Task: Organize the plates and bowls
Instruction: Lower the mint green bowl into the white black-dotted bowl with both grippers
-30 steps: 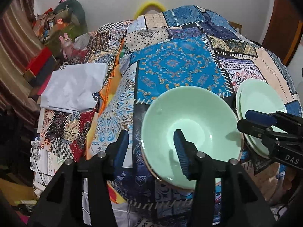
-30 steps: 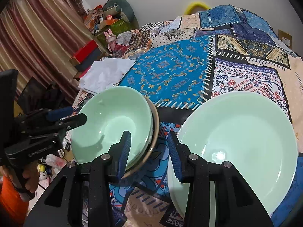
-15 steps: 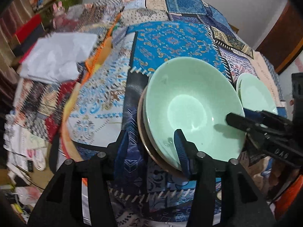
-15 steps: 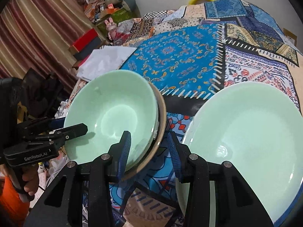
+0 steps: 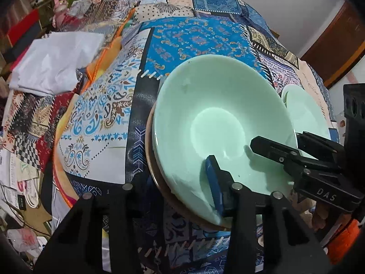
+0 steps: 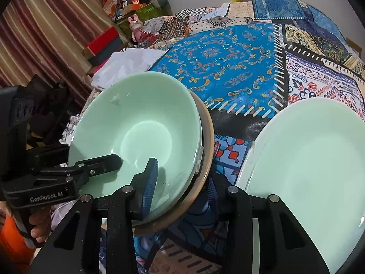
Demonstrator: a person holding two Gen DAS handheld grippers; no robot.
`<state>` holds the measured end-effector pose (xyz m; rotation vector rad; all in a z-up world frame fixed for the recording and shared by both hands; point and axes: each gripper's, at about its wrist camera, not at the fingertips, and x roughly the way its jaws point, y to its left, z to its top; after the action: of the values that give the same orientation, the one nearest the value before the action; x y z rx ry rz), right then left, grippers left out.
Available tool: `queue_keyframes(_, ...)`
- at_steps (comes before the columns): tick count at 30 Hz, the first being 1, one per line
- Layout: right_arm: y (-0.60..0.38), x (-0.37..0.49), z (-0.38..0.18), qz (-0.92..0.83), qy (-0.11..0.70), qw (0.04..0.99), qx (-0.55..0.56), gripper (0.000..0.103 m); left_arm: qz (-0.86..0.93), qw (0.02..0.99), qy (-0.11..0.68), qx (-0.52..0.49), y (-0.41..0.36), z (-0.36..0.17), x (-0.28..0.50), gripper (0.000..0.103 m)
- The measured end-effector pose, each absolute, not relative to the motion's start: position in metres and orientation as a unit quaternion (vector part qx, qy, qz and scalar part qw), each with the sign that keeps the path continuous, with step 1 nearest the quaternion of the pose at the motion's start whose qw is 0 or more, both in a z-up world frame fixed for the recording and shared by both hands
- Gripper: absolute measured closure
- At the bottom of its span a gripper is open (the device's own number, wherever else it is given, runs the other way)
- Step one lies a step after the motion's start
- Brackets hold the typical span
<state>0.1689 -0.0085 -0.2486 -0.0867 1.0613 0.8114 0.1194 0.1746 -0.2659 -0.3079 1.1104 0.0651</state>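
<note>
Both views are evenly lit from overhead — soft indoor light. The green bowl [image 5: 219,118] carries pale sheen at its base and a soft gripper shadow. Fisheye bending curves the patchwork cloth [image 6: 228,64] — corners vignette to black. Focus is fairly sharp centrally, softer outward.

The left black two-finger hand-held gripper [image 5: 175,182] fills the lower middle of its own frame with jaws spread wide, while the right black hand-held gripper [image 6: 180,180], likewise spread, sits bottom centre of its view, each also reaching in from the other's frame edge.
</note>
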Motion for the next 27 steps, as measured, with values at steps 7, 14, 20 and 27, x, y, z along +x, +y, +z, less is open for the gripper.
queue_keyframes(7,-0.011,0.17,-0.247,0.363,0.49,0.792,-0.032,0.07,0.049,0.845,0.516,-0.133,0.168,-0.26,0.12,0.06)
queue_keyframes(14,-0.013,0.166,-0.243,0.358,0.488,0.795,-0.03,0.071,0.061,0.851,0.508,-0.115,0.164,-0.254,0.121,0.061)
queue_keyframes(20,-0.019,0.165,-0.228,0.358,0.473,0.805,-0.02,0.071,0.062,0.862,0.49,-0.112,0.16,-0.235,0.119,0.061)
queue_keyframes(27,-0.031,0.164,-0.203,0.354,0.449,0.82,-0.014,0.071,0.055,0.873,0.471,-0.112,0.148,-0.209,0.122,0.062)
